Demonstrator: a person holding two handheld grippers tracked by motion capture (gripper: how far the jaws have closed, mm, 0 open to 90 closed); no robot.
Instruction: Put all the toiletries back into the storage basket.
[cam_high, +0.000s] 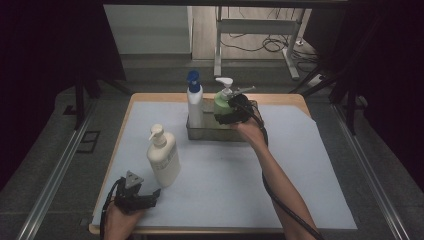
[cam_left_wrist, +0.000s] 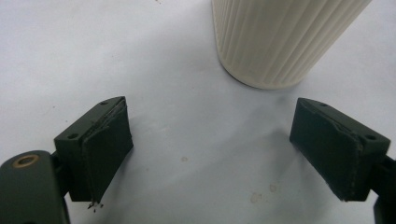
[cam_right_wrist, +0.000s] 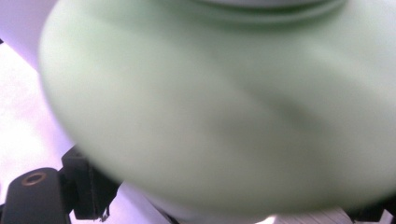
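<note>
Green pump bottle (cam_high: 221, 103) stands in the metal tray (cam_high: 212, 134) at the counter's (cam_high: 300, 165) far edge, beside a blue-capped bottle (cam_high: 194, 102), with my right tool (cam_high: 231, 111) clamped around it, while my left tool (cam_left_wrist: 210, 154) rests spread wide near the cream bottle (cam_high: 163, 159).

No readable text

None of the bottles carries a label, brand, number or sign that can be read in these views.
</note>
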